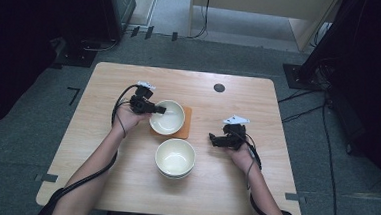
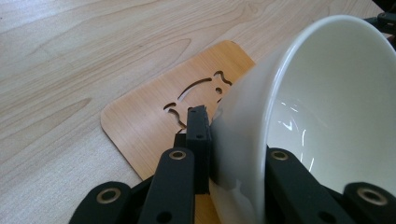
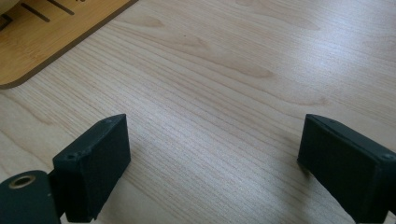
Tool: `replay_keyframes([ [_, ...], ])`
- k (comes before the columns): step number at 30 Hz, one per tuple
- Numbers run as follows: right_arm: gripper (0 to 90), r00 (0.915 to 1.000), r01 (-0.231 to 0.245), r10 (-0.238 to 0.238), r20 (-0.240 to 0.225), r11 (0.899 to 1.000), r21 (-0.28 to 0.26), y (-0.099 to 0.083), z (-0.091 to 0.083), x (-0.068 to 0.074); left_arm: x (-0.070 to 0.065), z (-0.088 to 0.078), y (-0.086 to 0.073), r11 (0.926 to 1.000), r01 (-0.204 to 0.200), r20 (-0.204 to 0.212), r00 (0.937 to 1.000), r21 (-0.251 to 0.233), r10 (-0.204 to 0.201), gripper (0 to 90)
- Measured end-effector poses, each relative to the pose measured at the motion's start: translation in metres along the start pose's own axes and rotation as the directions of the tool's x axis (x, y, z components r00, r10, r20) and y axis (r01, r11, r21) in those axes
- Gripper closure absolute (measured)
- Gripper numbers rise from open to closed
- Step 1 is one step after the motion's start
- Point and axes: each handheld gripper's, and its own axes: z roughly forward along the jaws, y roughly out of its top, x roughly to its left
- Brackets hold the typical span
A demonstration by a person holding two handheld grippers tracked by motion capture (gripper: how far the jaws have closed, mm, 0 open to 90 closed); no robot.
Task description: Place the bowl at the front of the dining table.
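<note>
While the right gripper (image 1: 215,139) is parked low over bare table (image 1: 124,173) with its jaws spread wide and nothing between them, the real work is being done on the other side. A white bowl (image 1: 168,117) is pinched by the left gripper (image 1: 157,109), one jaw outside the wall and one inside the rim, which can be seen pretty clearly in the left gripper view (image 2: 233,154). That bowl is tipped toward the camera there and is held just over the wooden mat (image 2: 154,126) with the little animal cutout, so it looks like it's being set down on the mat or lifted off it; which one can't be told. A rim grip makes sense since the bowl is too wide to be grabbed across. Nearer the person, a stack of bowls (image 1: 175,158) is left sitting on the table, probably the supply pile. The right hand seems to be kept out of the way for now.
</note>
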Motion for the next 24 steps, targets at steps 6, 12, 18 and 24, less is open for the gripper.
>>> replay_keyframes([
  [6,8.4,1.0000,0.000,0.000,0.000,1.000,0.000,0.0000,0.0000,0.0000,0.0012,0.0002,-0.0001,0.9997,0.021,-0.012,0.9997,-0.011,-0.021,80.7],
  [12,8.4,1.0000,0.000,0.000,0.000,1.000,0.000,0.0000,0.0000,0.0001,0.0029,0.0009,-0.0005,0.9993,0.032,-0.017,0.9993,-0.017,-0.033,81.0],
  [18,8.4,1.0000,-0.001,0.001,0.000,1.000,0.000,0.0000,0.0000,0.0001,0.0042,0.0017,-0.0004,0.9981,0.054,-0.015,0.9984,-0.029,-0.054,80.6],
  [24,8.5,1.0000,-0.001,0.001,0.000,1.000,0.001,0.0000,-0.0001,0.0001,0.0067,0.0036,-0.0017,0.9970,0.074,-0.015,0.9971,-0.022,-0.075,80.7],
])
